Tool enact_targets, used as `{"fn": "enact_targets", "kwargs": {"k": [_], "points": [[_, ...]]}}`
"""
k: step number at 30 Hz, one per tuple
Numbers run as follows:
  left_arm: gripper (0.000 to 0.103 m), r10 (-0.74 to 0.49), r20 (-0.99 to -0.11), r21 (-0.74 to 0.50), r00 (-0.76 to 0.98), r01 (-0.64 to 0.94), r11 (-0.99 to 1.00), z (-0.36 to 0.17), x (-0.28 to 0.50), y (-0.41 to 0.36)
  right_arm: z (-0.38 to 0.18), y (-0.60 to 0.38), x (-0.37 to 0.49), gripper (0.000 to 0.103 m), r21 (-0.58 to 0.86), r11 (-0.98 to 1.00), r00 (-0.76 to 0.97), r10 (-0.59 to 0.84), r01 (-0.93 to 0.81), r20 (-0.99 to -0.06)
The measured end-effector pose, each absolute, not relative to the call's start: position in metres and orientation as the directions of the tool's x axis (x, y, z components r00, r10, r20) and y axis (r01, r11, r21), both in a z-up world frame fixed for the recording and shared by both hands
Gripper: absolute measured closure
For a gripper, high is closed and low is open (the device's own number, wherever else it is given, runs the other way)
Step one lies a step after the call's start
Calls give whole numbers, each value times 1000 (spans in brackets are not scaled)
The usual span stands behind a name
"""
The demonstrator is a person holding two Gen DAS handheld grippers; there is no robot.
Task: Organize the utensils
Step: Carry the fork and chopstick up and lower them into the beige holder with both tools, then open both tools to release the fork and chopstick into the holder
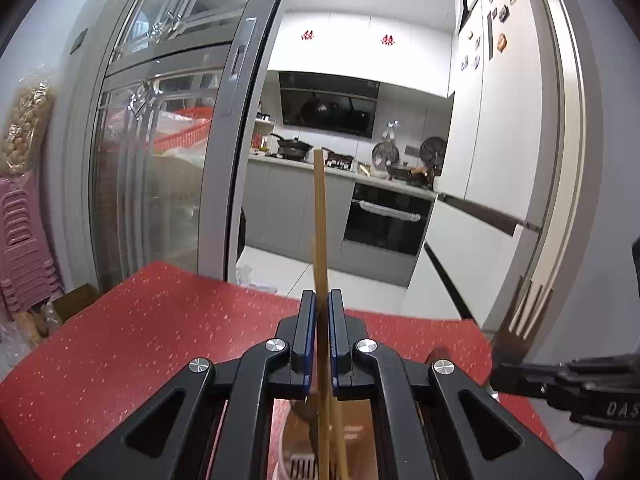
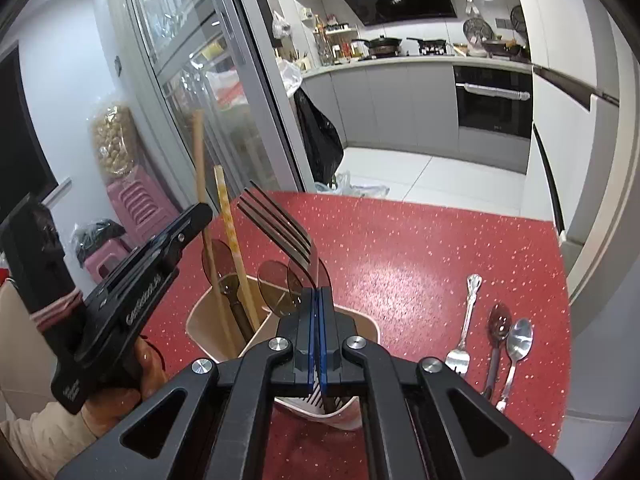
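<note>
My left gripper (image 1: 322, 300) is shut on a wooden chopstick (image 1: 319, 208) held upright above a beige utensil holder (image 2: 208, 312). In the right wrist view the left gripper (image 2: 200, 212) shows at the left, with the chopstick (image 2: 199, 152) beside a second, patterned chopstick (image 2: 230, 232) standing in the holder. My right gripper (image 2: 319, 292) is shut on a dark plastic fork (image 2: 280, 224), tines up, over the holder. The fork also shows in the left wrist view (image 1: 516, 328). Translucent brown spoons (image 2: 276, 284) stand in the holder.
A metal fork (image 2: 466, 320), a dark brown spoon (image 2: 496, 336) and a metal spoon (image 2: 518, 344) lie on the red speckled table (image 2: 400, 248) at the right. Pink stools (image 2: 136, 208) and a glass sliding door (image 2: 192, 80) stand to the left. The kitchen lies beyond.
</note>
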State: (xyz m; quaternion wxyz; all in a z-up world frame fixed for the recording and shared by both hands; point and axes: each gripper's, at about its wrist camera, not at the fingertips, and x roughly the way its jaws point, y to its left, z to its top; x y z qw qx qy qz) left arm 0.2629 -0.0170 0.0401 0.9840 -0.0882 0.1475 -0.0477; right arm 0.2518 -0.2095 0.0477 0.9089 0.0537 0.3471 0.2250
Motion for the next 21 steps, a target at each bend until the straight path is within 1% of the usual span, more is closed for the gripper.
{"fn": "enact_targets", "kwargs": {"k": [6,14,18,20,21], "points": [[72,-102,-340,-165,935,47,985,30,259,-14,36,-208,261,101,285,892,626,451,-352,-636],[72,-77,-386,-118,919,33,992,28,253,-13,34,-209,268,101,329,886,604,463,-326,-648],[72,-72,-413,-146,908,12,989,29,251,-5,36,-213,271,100,357,881,605,473,-310,-641],[72,-65,-423,-138,904,7,990,29,251,-5,37,-215,272,99,376,876,603,482,-303,-636],[72,-62,-426,-128,903,8,992,29,252,-6,37,-217,272,96,386,872,601,487,-300,-634]]}}
